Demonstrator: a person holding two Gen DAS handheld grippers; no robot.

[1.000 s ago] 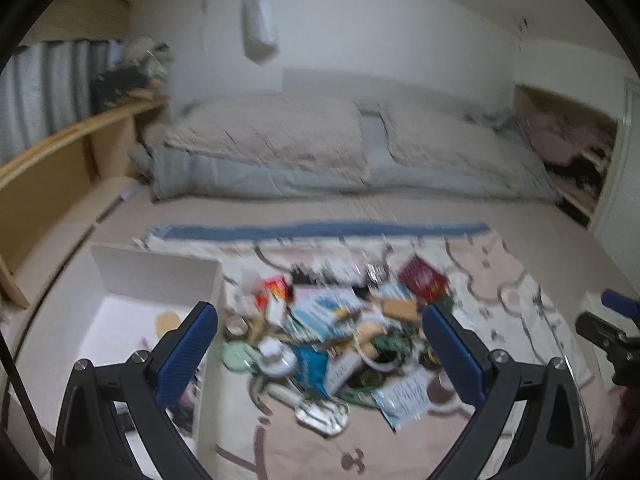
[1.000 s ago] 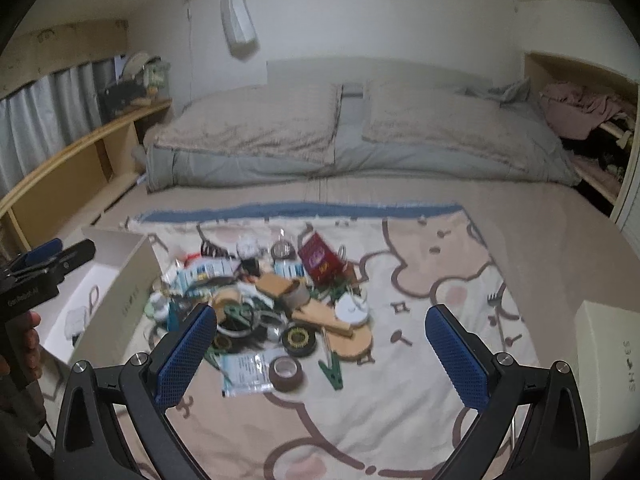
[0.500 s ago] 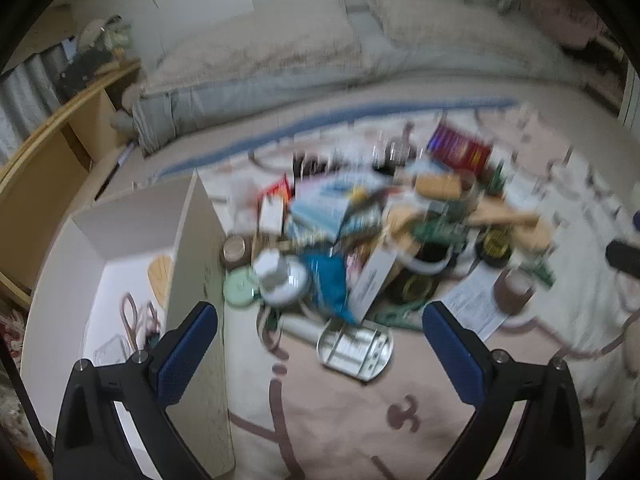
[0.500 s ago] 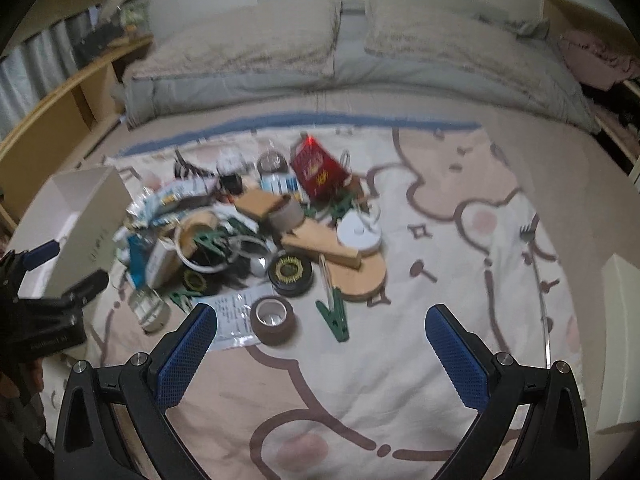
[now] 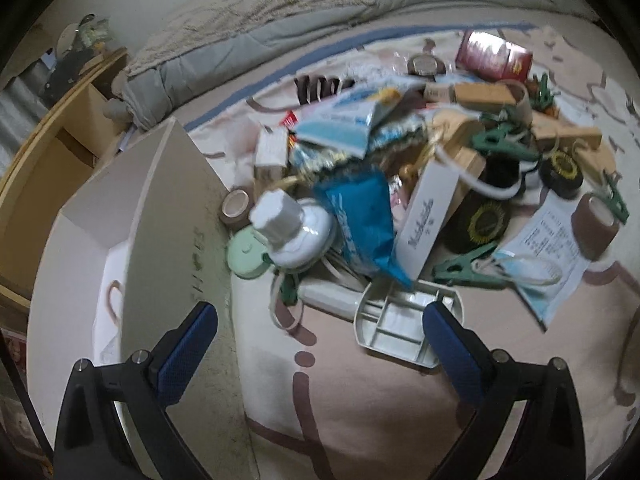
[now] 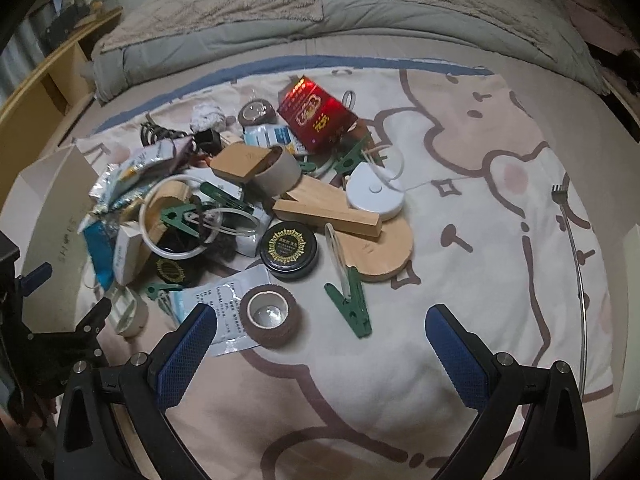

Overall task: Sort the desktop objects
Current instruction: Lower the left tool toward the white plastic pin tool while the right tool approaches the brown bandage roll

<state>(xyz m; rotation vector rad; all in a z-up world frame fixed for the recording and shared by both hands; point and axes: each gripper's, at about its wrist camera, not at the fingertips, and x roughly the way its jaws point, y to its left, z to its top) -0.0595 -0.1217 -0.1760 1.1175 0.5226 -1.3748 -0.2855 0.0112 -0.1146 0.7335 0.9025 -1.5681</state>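
A pile of small objects lies on a patterned blanket [image 6: 460, 208]. My left gripper [image 5: 320, 344] is open and empty, low over the pile's near edge, with a grey compartment tray [image 5: 400, 328] just ahead and a white jar [image 5: 292, 228] beyond. My right gripper [image 6: 320, 344] is open and empty above a brown tape roll [image 6: 272, 314] and a green clothes peg [image 6: 350, 300]. The pile also holds a red box [image 6: 316, 112], wooden blocks [image 6: 328, 208], a black round tin [image 6: 288, 248] and a white disc [image 6: 374, 196].
An open white box [image 5: 160, 216] stands left of the pile; its wall also shows in the right wrist view [image 6: 52, 216]. Another white box edge [image 6: 630, 320] sits at the far right. A metal back scratcher [image 6: 572, 248] lies on the blanket. Grey bedding [image 6: 320, 8] lies beyond.
Both grippers have tilted down and moved closer to the pile. The left gripper now sits low by the white box and the grey tray. Both stay open.
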